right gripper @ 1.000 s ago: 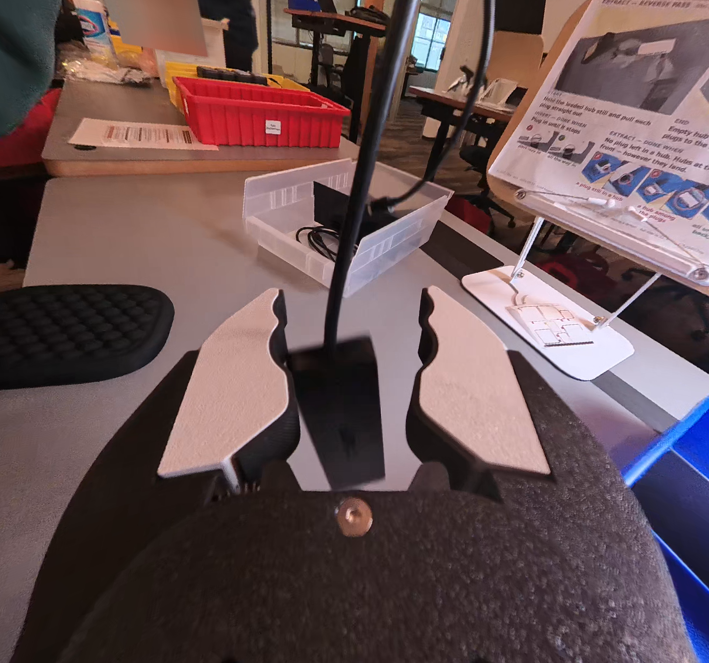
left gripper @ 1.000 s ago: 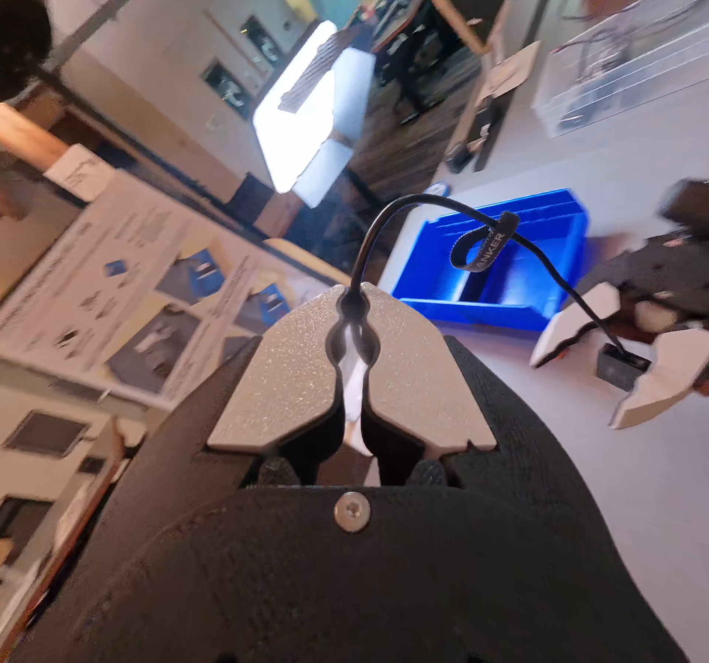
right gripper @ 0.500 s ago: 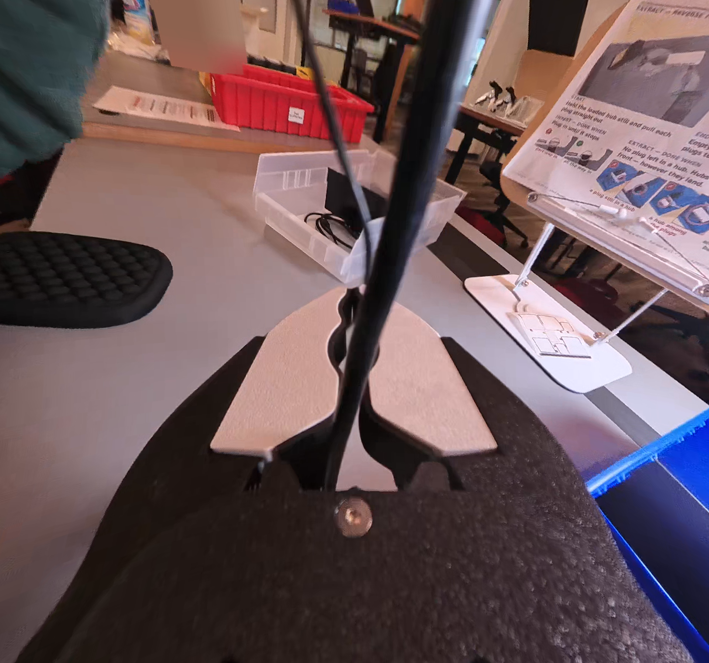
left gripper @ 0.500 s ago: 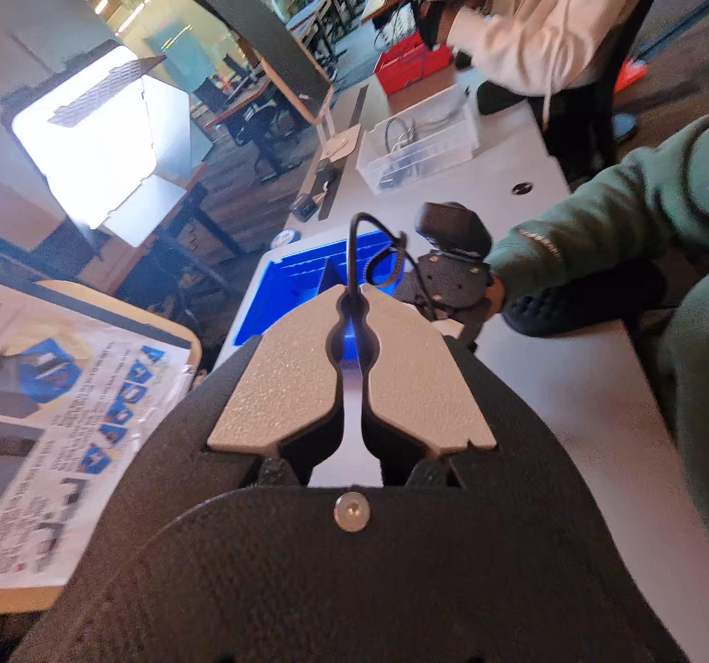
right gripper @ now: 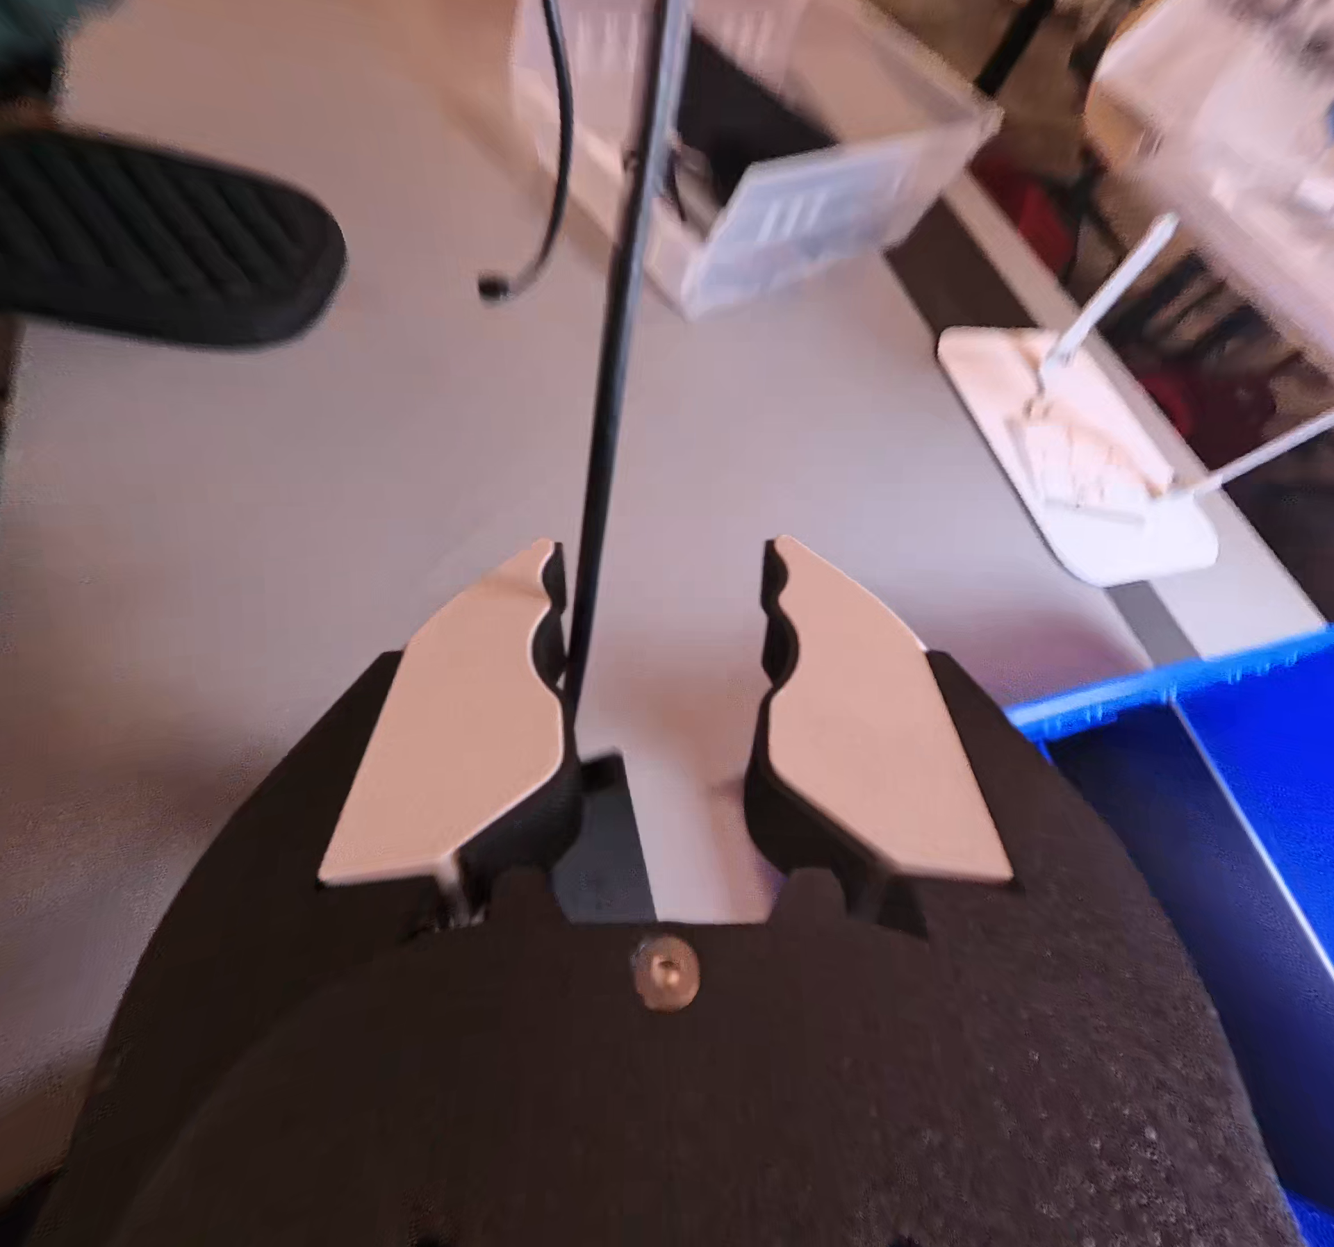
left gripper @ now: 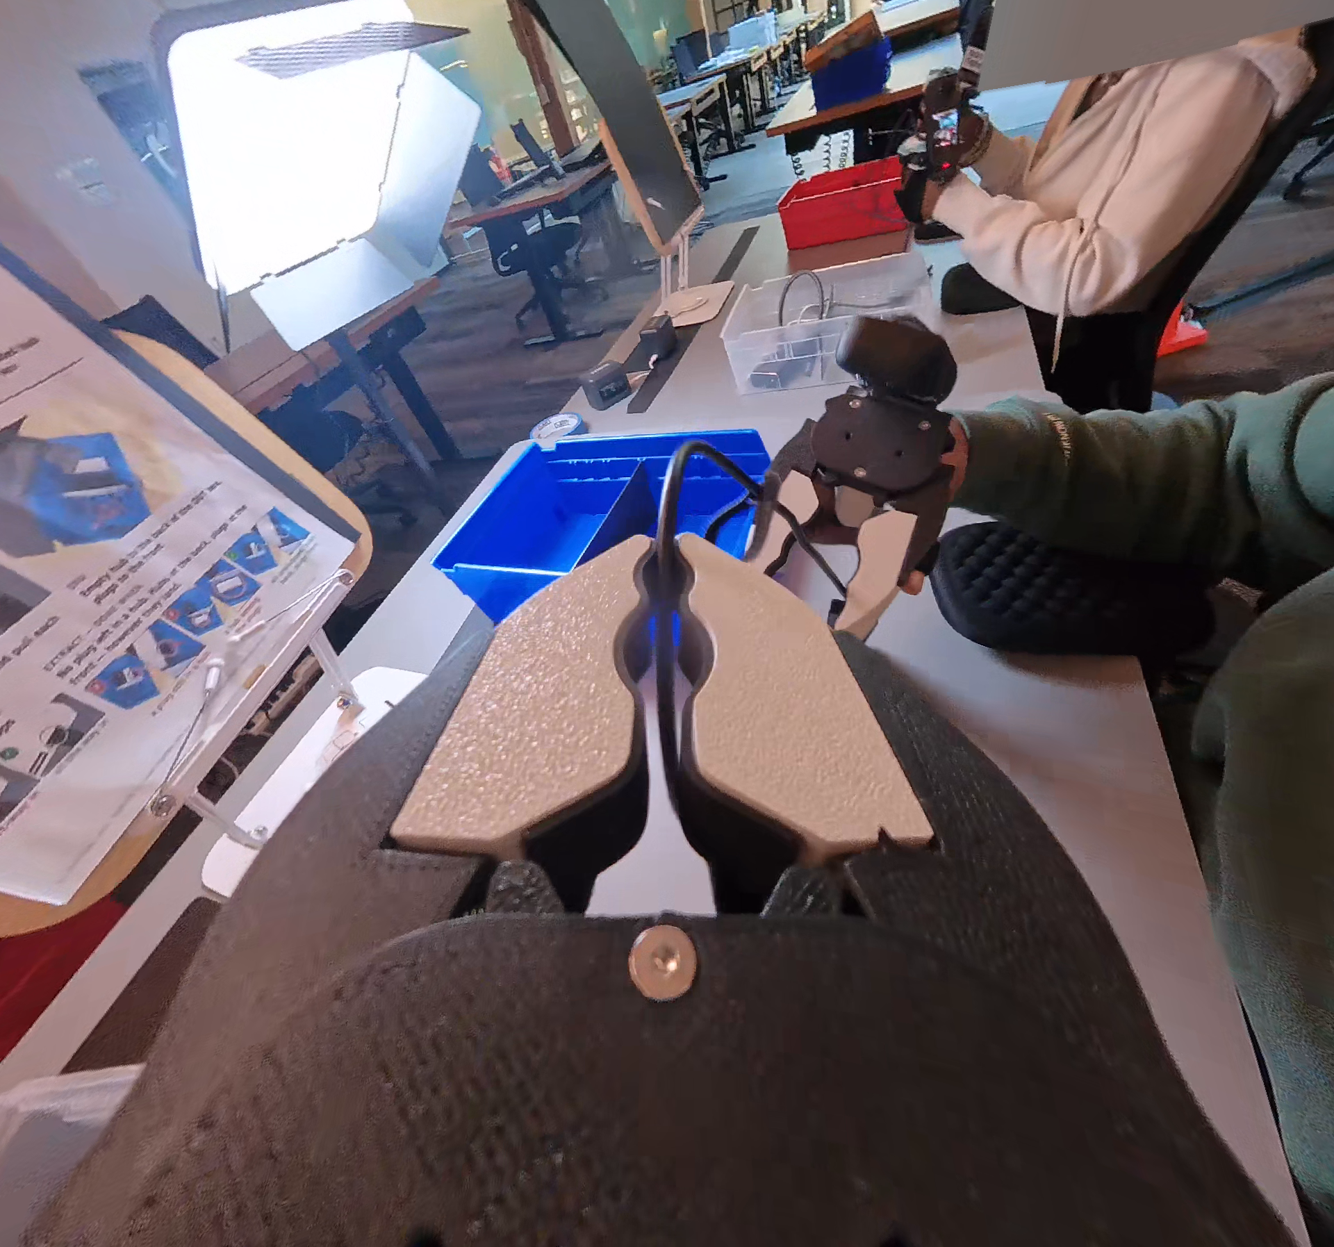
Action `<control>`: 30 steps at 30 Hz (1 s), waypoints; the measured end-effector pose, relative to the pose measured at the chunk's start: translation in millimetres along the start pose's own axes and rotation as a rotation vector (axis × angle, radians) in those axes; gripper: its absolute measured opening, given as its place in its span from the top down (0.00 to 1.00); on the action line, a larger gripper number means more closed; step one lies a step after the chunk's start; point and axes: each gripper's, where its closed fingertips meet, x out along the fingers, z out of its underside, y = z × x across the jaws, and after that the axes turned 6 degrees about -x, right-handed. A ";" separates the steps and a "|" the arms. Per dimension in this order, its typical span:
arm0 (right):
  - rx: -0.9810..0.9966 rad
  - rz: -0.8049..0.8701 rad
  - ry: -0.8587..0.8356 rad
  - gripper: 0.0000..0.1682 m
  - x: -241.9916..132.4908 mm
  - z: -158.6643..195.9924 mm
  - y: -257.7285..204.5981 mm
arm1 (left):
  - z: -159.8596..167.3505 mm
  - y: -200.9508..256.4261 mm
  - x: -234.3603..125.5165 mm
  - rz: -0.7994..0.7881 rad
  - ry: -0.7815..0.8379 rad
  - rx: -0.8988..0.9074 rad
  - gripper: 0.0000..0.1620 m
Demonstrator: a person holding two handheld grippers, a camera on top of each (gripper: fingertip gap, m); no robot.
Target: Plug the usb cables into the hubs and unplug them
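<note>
My left gripper [left gripper: 668, 548] is shut on a thin black USB cable [left gripper: 671, 490]. The cable arcs up over the blue bin [left gripper: 548, 519] and drops to my right gripper [left gripper: 830, 548], which hangs just right of the bin with its jaws apart. In the blurred right wrist view my right gripper [right gripper: 660, 548] is open. The taut cable [right gripper: 613, 346] runs along the inner side of its left finger [right gripper: 462, 707]. A dark block [right gripper: 599, 837] sits low between the fingers; I cannot tell what it is. A loose cable end [right gripper: 491, 285] dangles above the table.
A clear plastic bin [right gripper: 794, 202] with cables stands beyond on the grey table [right gripper: 361, 490]. There is a black wrist pad [right gripper: 144, 238] at left, and a white stand base [right gripper: 1068, 462] and the blue bin [right gripper: 1227, 743] at right. The instruction sheet [left gripper: 144, 563] is left. A person [left gripper: 1083, 202] works at the far table.
My right gripper has gone from shut on the cable to open, and its view has tipped down toward the table. My left gripper stays shut on the cable.
</note>
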 end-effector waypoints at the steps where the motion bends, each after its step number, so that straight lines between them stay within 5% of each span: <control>1: -0.002 -0.005 -0.086 0.65 -0.2 15.8 -1.9 | 2.4 -3.6 -1.5 -0.012 -0.004 -0.009 0.99; 8: -0.040 -0.130 -0.231 0.62 17.2 57.6 -36.0 | 16.8 -10.1 -1.9 -0.001 -0.009 -0.052 0.99; 11: -0.051 -0.195 -0.274 0.68 25.8 69.4 -43.2 | 26.4 -15.9 0.3 -0.025 -0.040 -0.042 0.99; 20: -0.164 -0.348 -0.340 0.57 16.4 87.7 -69.0 | 52.1 -45.5 -5.0 -0.040 -0.055 -0.130 0.99; 24: -0.214 -0.320 -0.431 0.79 30.8 105.3 -65.7 | 58.8 -56.7 -8.1 -0.063 -0.042 -0.167 0.99; 30: -0.041 -0.380 -0.250 0.79 24.8 76.4 -66.3 | 92.4 -82.4 -13.7 -0.170 -0.103 -0.185 0.99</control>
